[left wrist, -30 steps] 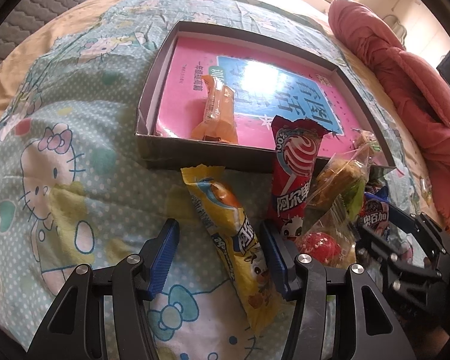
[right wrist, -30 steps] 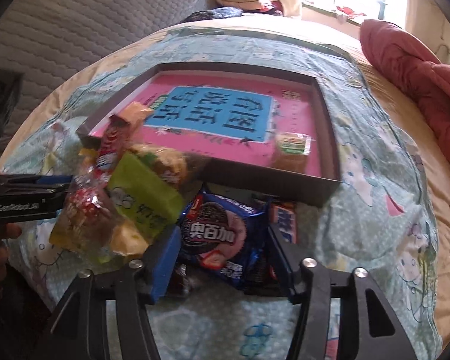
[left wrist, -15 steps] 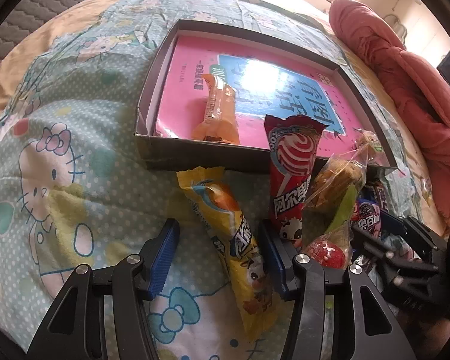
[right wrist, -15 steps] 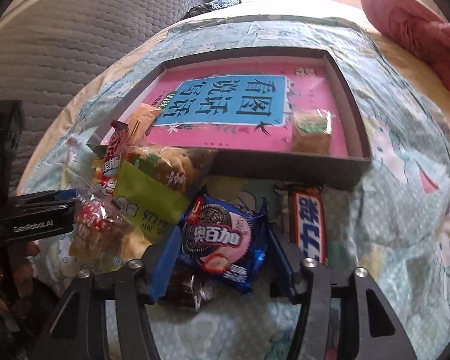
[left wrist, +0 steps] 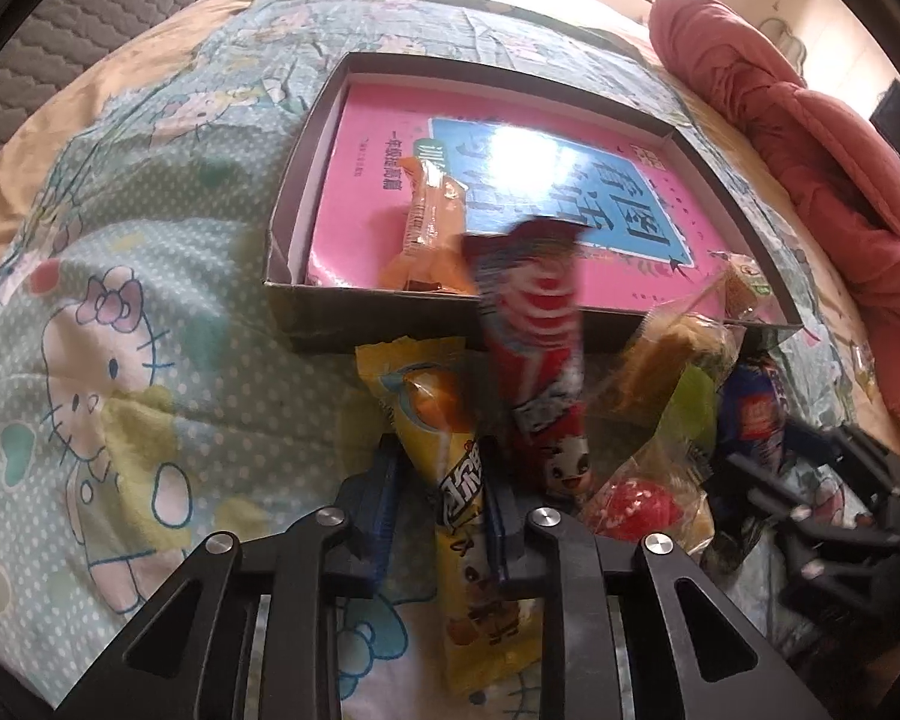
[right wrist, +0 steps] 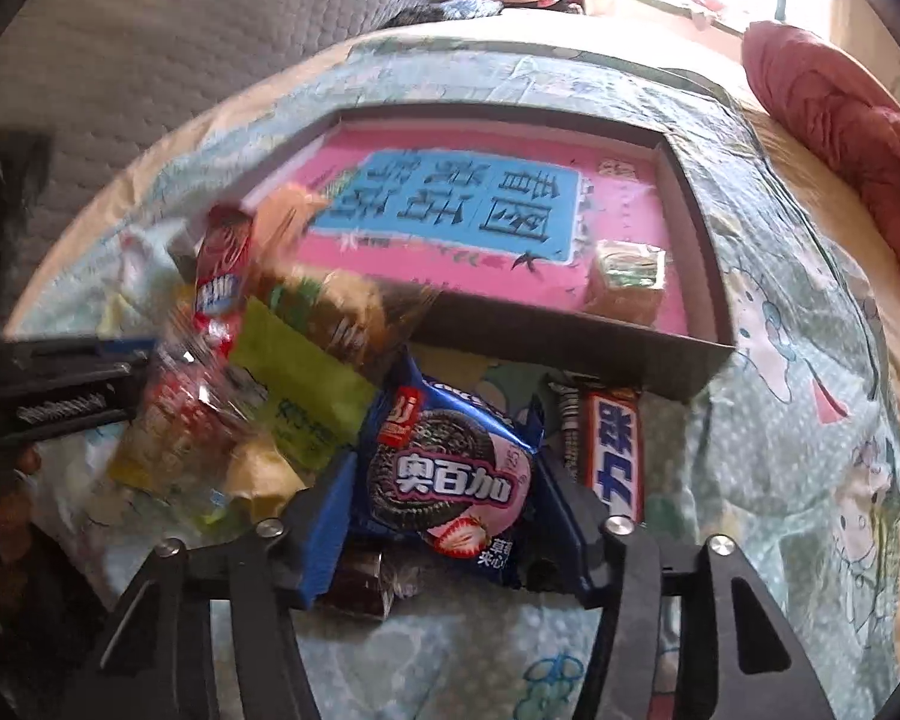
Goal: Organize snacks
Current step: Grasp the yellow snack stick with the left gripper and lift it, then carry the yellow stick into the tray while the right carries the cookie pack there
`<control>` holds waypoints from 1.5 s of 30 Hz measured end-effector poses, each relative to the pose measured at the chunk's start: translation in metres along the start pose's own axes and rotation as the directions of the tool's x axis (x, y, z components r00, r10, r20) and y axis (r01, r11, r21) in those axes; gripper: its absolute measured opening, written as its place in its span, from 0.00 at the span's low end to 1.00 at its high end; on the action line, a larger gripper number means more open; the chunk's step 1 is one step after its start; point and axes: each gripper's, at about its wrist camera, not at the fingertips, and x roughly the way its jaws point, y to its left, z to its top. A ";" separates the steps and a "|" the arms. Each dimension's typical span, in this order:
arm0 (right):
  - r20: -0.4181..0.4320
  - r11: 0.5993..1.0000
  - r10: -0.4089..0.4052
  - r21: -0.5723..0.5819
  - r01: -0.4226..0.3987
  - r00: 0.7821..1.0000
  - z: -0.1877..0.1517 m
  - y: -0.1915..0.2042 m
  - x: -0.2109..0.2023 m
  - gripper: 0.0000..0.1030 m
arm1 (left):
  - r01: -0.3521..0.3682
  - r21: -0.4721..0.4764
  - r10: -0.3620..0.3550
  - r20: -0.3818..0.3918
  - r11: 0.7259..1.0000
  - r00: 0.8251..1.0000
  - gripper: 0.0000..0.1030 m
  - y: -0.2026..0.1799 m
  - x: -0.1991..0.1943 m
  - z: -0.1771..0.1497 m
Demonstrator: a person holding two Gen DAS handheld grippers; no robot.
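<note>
My left gripper (left wrist: 441,498) is shut on a long yellow snack packet (left wrist: 450,480) lying on the bedsheet. My right gripper (right wrist: 444,498) has closed around a blue cookie packet (right wrist: 450,468). A shallow dark box (left wrist: 288,228) with a pink book inside holds an orange wafer packet (left wrist: 429,222) and a small cake packet (right wrist: 627,279). In front of the box lie a red lollipop packet (left wrist: 537,324), a clear bag with green label (right wrist: 312,354), a candy bag with red sweets (left wrist: 636,498) and a blue-white bar (right wrist: 615,450).
The snacks lie on a bed with a Hello Kitty sheet (left wrist: 120,360). A red quilt (left wrist: 810,138) is bunched at the right. A grey quilted headboard (right wrist: 150,30) stands behind. A small dark wrapped sweet (right wrist: 360,582) lies under my right gripper.
My left gripper has closed on the yellow packet. My right gripper has closed in on the blue cookie packet. The red lollipop packet and neighbouring bags have shifted and are blurred.
</note>
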 end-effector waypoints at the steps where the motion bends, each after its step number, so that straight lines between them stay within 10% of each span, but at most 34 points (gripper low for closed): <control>1: 0.014 1.000 0.009 0.012 -0.009 1.000 0.001 -0.003 -0.004 0.54 | 0.005 0.006 -0.005 0.002 1.000 1.000 0.21 -0.001 0.000 0.000; 45: 0.287 0.982 0.090 0.136 -0.134 0.954 0.042 -0.047 -0.049 0.54 | 0.041 0.009 -0.042 0.295 0.999 0.955 0.16 0.002 -0.078 0.049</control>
